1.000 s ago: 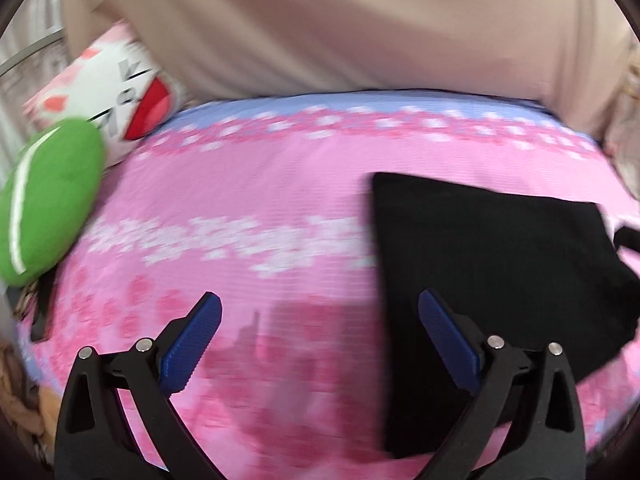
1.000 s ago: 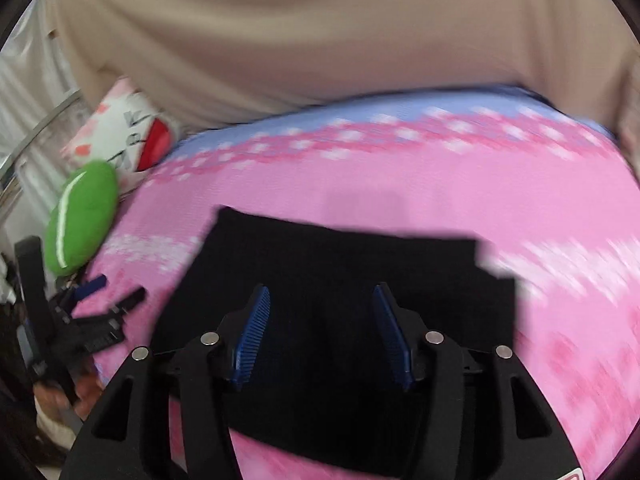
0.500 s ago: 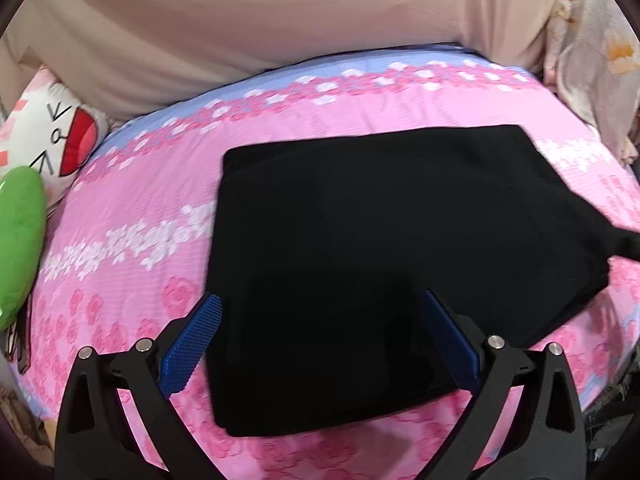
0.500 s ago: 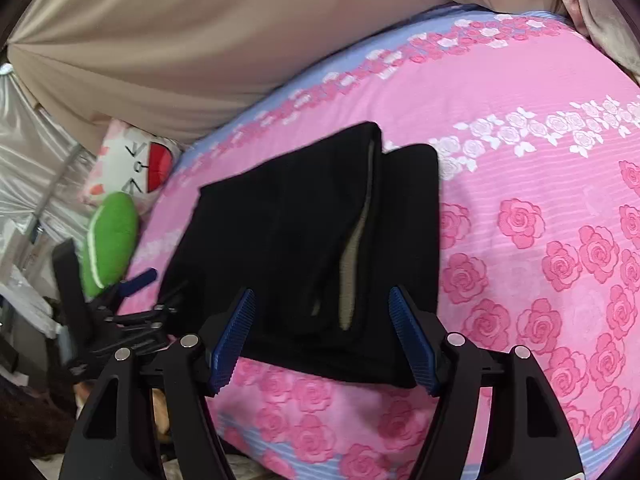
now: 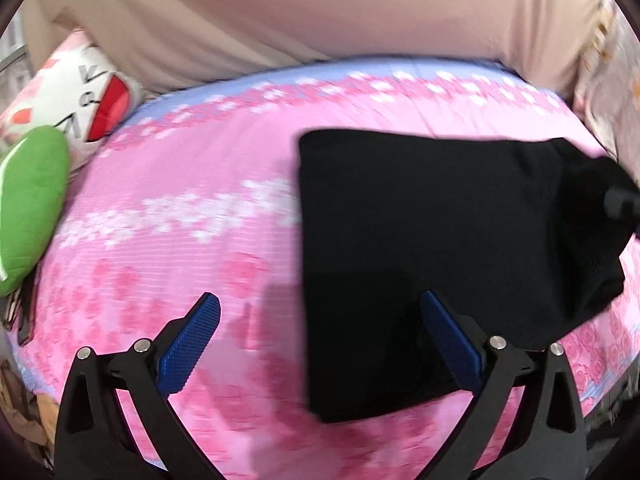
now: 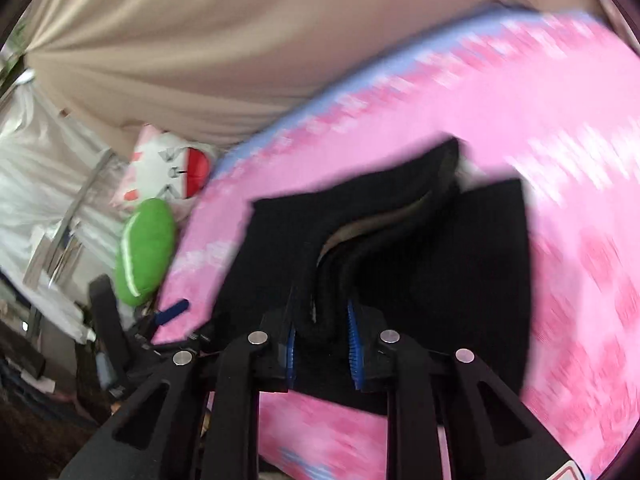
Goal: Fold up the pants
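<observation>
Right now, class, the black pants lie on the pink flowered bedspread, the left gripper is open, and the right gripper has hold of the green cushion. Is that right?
One thing is wrong. The right gripper is closing on a bunched edge of the black pants, not the green cushion, which lies apart at the bed's side; the right wrist view shows it. The rest stands: pink flowered bedspread, left gripper open.

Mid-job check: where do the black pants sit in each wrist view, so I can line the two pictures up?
Left wrist view: the black pants lie flat at right of centre on the pink floral sheet, behind the claw's right pad.
Right wrist view: the pants fill the centre, one bunched edge between the right claw as its jaws close.
Shared landmark: green plush cushion, at left in both.
</observation>
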A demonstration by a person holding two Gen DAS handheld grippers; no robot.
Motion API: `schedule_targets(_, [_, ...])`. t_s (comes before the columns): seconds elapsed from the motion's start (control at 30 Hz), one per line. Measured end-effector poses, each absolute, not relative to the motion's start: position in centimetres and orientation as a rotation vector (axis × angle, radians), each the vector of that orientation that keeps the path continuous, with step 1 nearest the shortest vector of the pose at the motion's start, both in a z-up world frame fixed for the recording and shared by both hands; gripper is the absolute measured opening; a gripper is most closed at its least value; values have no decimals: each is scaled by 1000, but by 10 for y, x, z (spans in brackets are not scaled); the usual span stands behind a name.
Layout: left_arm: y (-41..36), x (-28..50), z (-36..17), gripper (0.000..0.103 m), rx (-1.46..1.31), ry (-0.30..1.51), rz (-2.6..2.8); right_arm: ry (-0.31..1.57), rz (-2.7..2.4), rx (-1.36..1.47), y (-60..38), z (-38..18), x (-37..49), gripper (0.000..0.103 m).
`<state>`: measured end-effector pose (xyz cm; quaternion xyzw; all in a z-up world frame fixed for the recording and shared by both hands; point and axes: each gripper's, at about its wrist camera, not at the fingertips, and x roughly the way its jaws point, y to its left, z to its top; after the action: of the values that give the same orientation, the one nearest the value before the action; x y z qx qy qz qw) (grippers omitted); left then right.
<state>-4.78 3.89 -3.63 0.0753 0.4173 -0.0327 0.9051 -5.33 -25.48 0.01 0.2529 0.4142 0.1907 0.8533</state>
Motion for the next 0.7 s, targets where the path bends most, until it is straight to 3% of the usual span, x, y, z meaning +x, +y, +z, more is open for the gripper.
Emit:
schedule_targets(0.2, [101, -56, -22, 98, 92, 824, 70, 838, 664, 326, -107, 50, -2, 20])
schedule_targets(0.43, [156, -68, -33, 98, 48, 849, 160, 960, 843, 210, 38, 23, 38, 19])
schedule_targets(0.57, [168, -73, -38, 98, 25, 865, 165, 993, 858, 225, 55, 14, 40, 18])
schedule_targets(0.7, [158, -77, -23, 98, 22, 824, 126, 870, 823, 300, -5, 53, 26, 17])
